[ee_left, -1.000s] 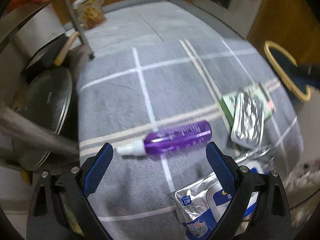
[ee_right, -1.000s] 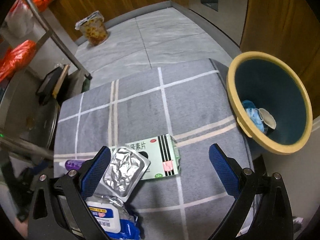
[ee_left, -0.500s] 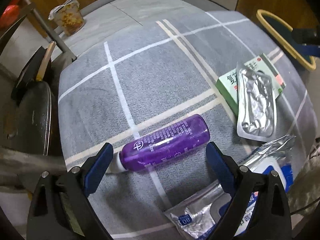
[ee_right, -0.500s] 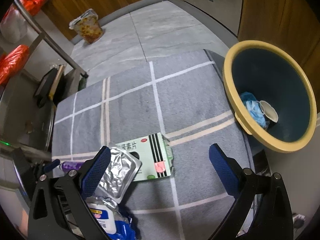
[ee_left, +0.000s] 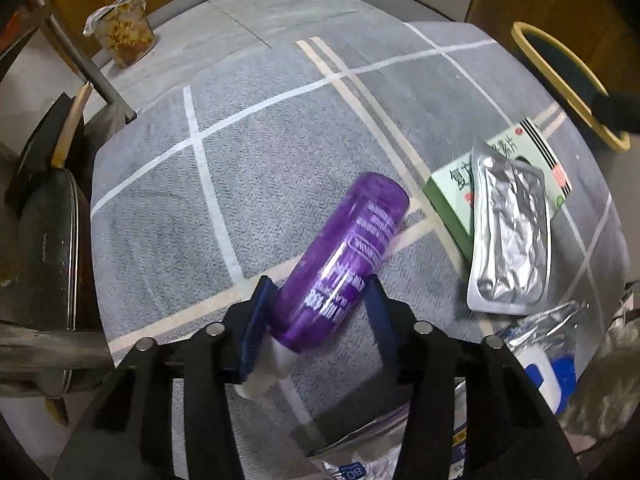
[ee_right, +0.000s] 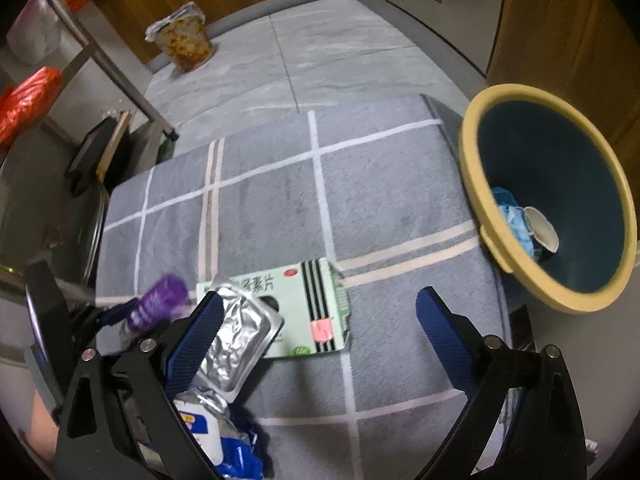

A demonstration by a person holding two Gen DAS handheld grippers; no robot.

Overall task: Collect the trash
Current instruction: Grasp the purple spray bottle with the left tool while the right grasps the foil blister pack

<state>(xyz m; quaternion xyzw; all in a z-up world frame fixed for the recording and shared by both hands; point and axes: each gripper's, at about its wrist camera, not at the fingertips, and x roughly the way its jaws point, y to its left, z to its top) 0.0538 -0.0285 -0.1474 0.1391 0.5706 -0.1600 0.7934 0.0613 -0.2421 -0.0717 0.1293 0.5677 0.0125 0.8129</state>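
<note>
Purple spray bottle [ee_left: 342, 268] between closing left gripper [ee_left: 316, 312] pads, apparently touching; long axis angled toward yellow-rimmed bin [ee_right: 552, 200]. Right gripper [ee_right: 320, 328] agape, empty, nearer bin.

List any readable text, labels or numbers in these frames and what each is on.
"80": small blue label on the silver wipes pack, seen upside down.
Green medicine box: large Chinese characters, partly covered by the foil blister sheet; the end looks like "素片", the rest unclear.
Purple bottle: white print, too blurred to read.
Patterned cup on the floor: nothing legible.
</note>
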